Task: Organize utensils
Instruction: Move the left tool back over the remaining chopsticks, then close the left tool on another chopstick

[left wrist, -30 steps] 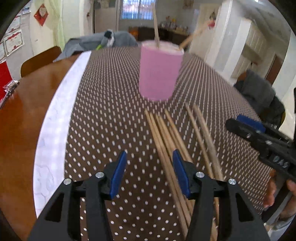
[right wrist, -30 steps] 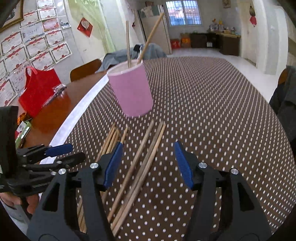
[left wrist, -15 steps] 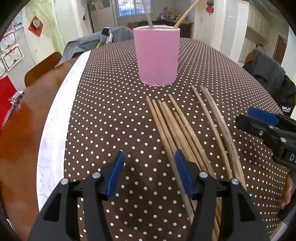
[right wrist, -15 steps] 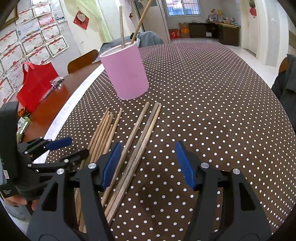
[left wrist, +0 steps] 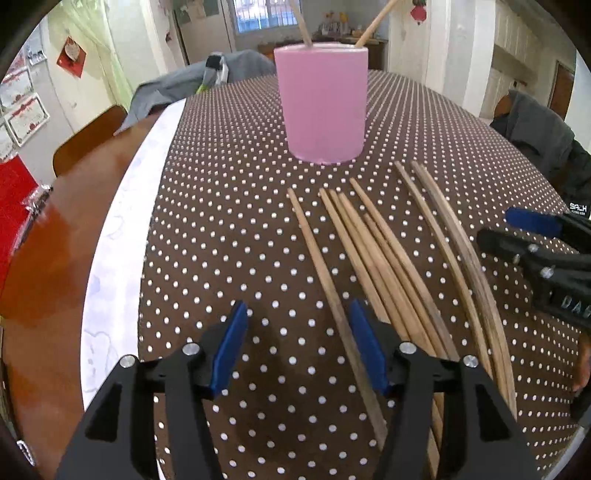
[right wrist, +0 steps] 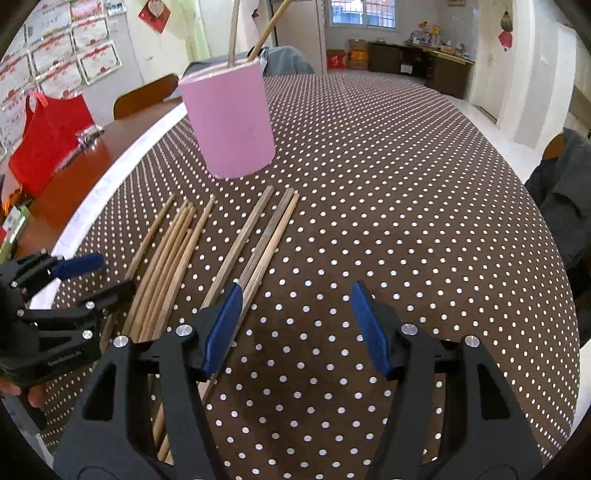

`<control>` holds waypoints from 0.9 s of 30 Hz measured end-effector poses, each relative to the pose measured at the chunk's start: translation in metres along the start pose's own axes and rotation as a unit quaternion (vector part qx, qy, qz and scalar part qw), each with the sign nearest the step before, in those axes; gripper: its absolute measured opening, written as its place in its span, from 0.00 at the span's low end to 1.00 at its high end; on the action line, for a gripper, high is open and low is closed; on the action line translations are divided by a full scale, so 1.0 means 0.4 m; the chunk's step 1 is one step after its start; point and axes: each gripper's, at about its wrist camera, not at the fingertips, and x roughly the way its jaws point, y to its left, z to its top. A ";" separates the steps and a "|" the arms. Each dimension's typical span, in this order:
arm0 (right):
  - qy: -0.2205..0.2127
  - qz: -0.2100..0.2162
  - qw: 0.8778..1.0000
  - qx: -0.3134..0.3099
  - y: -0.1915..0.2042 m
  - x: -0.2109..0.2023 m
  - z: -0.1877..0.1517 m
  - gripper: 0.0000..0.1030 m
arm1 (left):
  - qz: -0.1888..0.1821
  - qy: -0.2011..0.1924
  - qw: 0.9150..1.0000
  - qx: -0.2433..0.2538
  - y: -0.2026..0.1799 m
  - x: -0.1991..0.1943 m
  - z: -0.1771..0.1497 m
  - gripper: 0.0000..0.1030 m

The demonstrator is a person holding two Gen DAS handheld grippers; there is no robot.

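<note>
Where the left wrist camera looks: left gripper [left wrist: 295, 314] spread wide, nothing between its blue pads, low over the brown dotted tablecloth [left wrist: 221, 229]. Loose chopsticks [left wrist: 384, 266] lying flat just right of the pads, fanned toward a pink cup [left wrist: 322, 107] standing upright beyond their tips. Two sticks [left wrist: 303, 26] leaning inside that cup. Right gripper [left wrist: 539, 254] at the right edge, beside the outermost sticks.

From the right wrist camera: right gripper [right wrist: 295, 306] also wide apart and empty, left pad over the rightmost chopsticks [right wrist: 255, 254]. Cup [right wrist: 231, 118] beyond them. Left gripper [right wrist: 59, 291] at left, parted, holding nothing.
</note>
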 end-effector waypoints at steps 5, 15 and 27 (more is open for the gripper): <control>0.012 -0.006 1.000 -0.013 0.029 0.026 -0.001 0.59 | -0.014 0.001 1.000 -0.010 0.012 0.005 0.000 0.56; 0.020 -0.037 0.998 -0.040 0.056 0.028 -0.008 0.61 | -0.022 0.003 1.000 -0.021 0.029 0.011 0.000 0.56; 0.110 -0.006 0.992 -0.061 0.018 0.073 0.064 0.40 | -0.036 0.018 0.999 -0.019 0.043 0.022 0.028 0.38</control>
